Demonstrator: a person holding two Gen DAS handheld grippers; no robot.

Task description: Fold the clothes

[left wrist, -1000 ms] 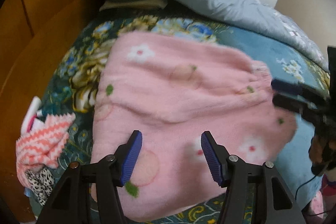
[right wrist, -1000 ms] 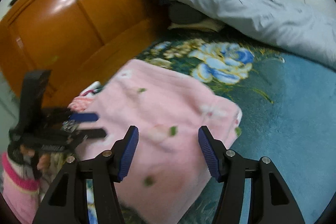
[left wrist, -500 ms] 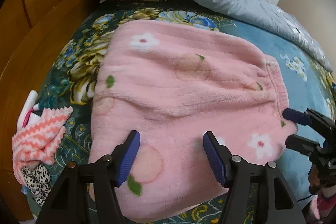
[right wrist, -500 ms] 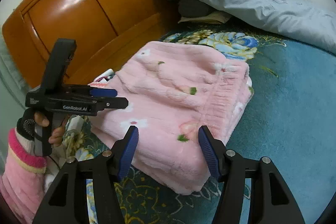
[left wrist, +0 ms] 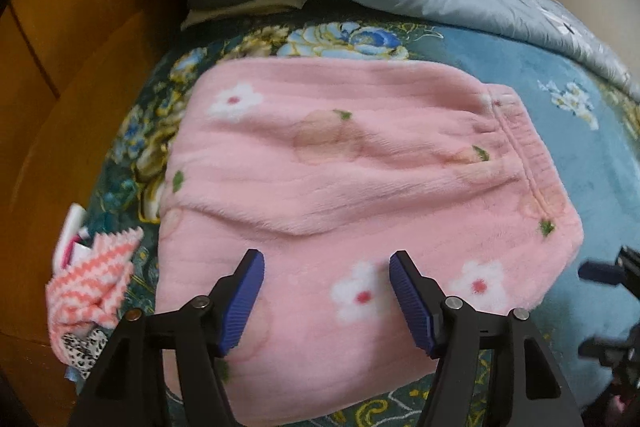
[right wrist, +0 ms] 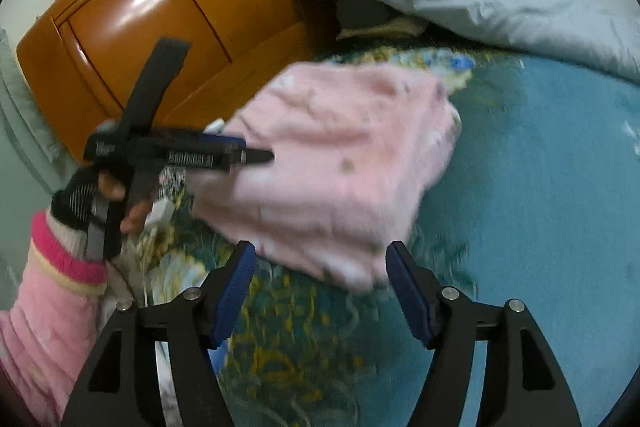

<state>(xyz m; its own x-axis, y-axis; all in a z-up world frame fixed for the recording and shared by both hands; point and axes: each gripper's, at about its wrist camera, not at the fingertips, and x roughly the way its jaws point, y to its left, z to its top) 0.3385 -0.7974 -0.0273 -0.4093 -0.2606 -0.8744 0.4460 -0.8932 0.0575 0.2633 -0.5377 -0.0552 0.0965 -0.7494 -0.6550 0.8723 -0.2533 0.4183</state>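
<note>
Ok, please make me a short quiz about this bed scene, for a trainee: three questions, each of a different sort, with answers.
1. True or false: the pink garment lies folded on the blanket.
2. Which lies beside the garment's edge nearest the headboard? A) a striped cloth B) a book C) a shoe
3. Fill in: the left gripper hovers over the garment with its jaws ____.

Key:
1. true
2. A
3. open, nothing between them
</note>
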